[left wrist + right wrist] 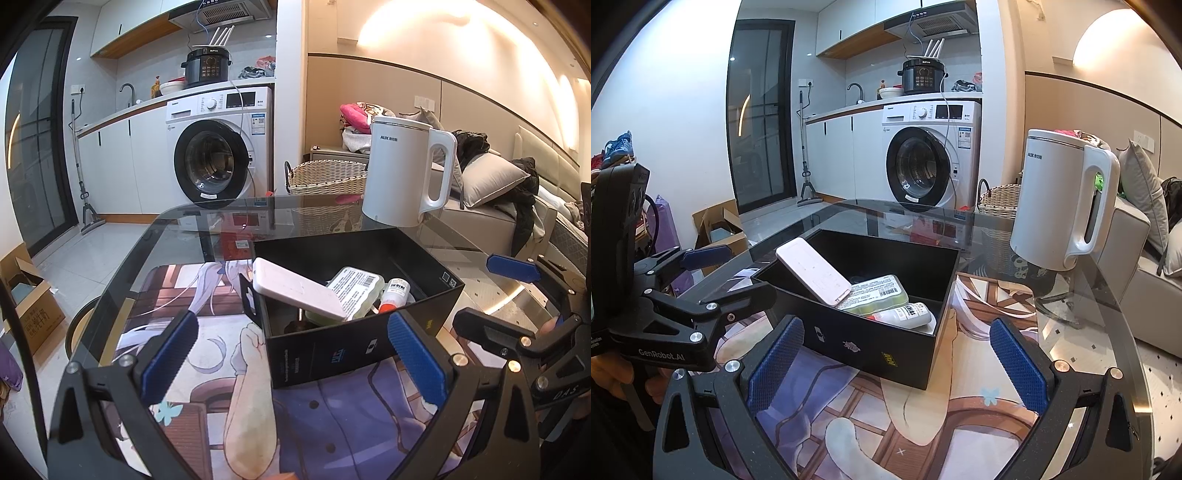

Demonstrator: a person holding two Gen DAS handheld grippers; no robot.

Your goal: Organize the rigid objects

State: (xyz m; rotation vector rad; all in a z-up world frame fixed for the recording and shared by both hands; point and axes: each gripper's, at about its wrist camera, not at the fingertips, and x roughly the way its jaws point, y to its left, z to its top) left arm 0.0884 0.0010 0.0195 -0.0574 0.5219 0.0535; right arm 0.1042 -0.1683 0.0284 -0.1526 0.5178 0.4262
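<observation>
On the glass worktop (1071, 332), black box (871, 343) holding white slab (812, 271), green pack (882, 295) and small bottle (912, 314); left gripper (291, 362) and right gripper (895, 365) both spread wide, empty.

Warm wall lighting glares at upper right, the glass table (207, 236) shows reflections, and fisheye edges darken and bend.
</observation>
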